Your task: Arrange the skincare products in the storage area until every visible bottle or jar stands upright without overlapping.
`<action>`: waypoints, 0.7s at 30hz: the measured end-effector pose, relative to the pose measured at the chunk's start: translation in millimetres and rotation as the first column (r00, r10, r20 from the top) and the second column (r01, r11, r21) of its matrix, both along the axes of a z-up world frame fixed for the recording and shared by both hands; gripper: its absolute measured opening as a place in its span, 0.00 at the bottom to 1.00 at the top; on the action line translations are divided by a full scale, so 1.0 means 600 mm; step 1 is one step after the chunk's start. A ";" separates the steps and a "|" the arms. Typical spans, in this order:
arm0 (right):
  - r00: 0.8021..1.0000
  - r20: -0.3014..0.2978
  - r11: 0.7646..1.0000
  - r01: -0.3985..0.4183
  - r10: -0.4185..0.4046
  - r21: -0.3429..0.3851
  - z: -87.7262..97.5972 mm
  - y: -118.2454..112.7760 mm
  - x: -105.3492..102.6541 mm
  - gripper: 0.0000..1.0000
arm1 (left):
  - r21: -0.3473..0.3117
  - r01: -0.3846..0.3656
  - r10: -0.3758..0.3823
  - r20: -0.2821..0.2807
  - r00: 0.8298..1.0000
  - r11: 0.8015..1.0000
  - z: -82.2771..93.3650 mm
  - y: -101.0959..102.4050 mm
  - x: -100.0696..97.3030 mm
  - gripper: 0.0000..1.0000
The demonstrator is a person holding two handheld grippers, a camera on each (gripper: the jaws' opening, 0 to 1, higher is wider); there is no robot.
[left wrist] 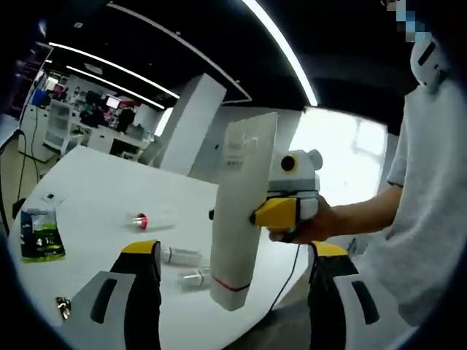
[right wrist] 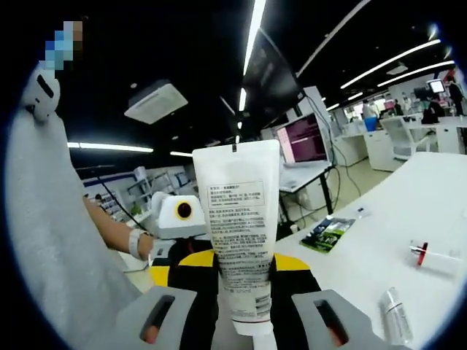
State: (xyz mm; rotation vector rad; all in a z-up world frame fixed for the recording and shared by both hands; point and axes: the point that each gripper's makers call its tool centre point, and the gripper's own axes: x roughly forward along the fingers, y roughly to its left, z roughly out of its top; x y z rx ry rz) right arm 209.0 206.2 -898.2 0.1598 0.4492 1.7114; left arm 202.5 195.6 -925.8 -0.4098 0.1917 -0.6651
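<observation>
Tube (left wrist: 243,211) blocks centre; small bottles (left wrist: 184,257) below; table (left wrist: 87,182) left open.

Right gripper (left wrist: 257,217) raised, jaws clamped on something, held by a hand (left wrist: 315,226); left gripper (left wrist: 232,299) jaws spread.

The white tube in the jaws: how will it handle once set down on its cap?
The white tube looks soft-walled, so it may flex in the right gripper. Tall over a narrow cap end, it could tip easily on the table.

White tube (right wrist: 239,233) with red band; green sachet (left wrist: 40,235).
</observation>
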 end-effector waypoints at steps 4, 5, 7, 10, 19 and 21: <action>1.000 -0.012 0.999 -0.029 0.029 0.021 0.006 -0.005 -0.010 0.19 | -0.022 0.041 -0.042 -0.009 0.999 0.999 0.000 -0.008 -0.007 0.76; 0.998 -0.029 0.998 -0.046 0.047 0.035 0.011 -0.006 -0.016 0.19 | -0.034 0.054 -0.054 -0.009 0.998 0.998 0.003 -0.010 -0.009 0.75; 0.997 -0.037 0.996 -0.069 0.071 0.052 0.018 -0.007 -0.023 0.19 | -0.085 0.099 -0.103 -0.044 0.994 0.991 0.003 -0.018 -0.019 0.71; 0.990 -0.056 0.990 -0.122 0.126 0.076 0.028 -0.007 -0.037 0.19 | -0.139 0.130 -0.139 -0.055 0.989 0.982 0.007 -0.021 -0.022 0.64; 0.974 -0.087 0.976 -0.205 0.210 0.070 0.022 -0.005 -0.058 0.19 | -0.186 0.196 -0.215 -0.086 0.973 0.963 0.008 -0.036 -0.039 0.35; 0.973 -0.087 0.976 -0.209 0.214 0.064 0.017 -0.003 -0.063 0.19 | -0.194 0.205 -0.222 -0.068 0.973 0.959 0.013 -0.038 -0.039 0.36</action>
